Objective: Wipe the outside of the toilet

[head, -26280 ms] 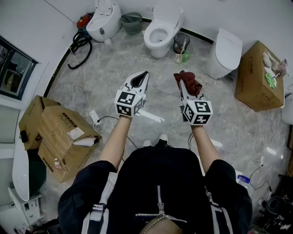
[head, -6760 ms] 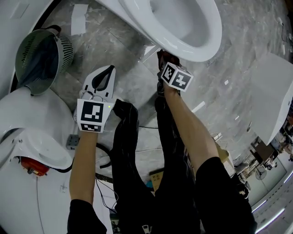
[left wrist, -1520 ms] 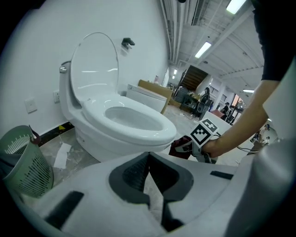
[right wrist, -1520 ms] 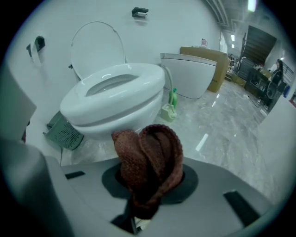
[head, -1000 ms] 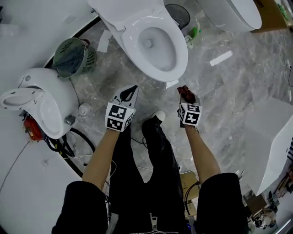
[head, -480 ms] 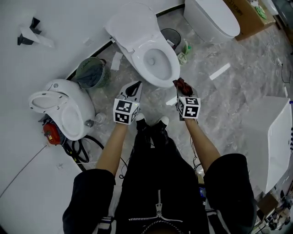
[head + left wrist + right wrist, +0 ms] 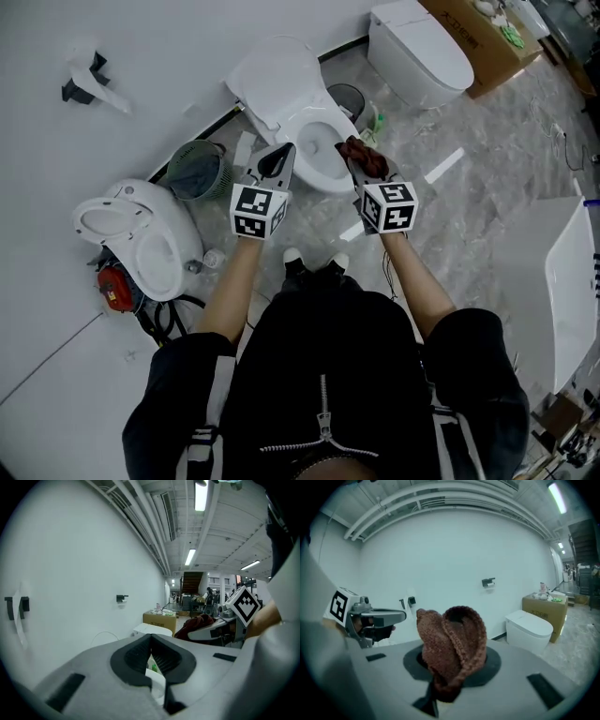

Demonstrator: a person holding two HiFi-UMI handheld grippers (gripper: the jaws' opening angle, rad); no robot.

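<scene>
The white toilet (image 7: 281, 84) stands against the wall with its lid up and its bowl open. Both grippers hang in the air in front of it, pointing level at the wall. My left gripper (image 7: 283, 152) is shut with nothing in it; its tips meet in the left gripper view (image 7: 151, 637). My right gripper (image 7: 352, 150) is shut on a reddish-brown knitted cloth (image 7: 366, 157), which bulges up out of the jaws in the right gripper view (image 7: 452, 641). The cloth touches nothing on the toilet.
A green basket (image 7: 195, 169) and a second white toilet (image 7: 141, 234) stand to the left. A small bin (image 7: 349, 97) and a green bottle (image 7: 376, 120) sit right of the bowl. Farther right are a closed toilet (image 7: 422, 56), a cardboard box (image 7: 487, 37) and a white fixture (image 7: 577, 300).
Over the last second the person has stood up straighter and both grippers have risen from near the floor to overlap the bowl in the head view. The cloth stays in the right gripper.
</scene>
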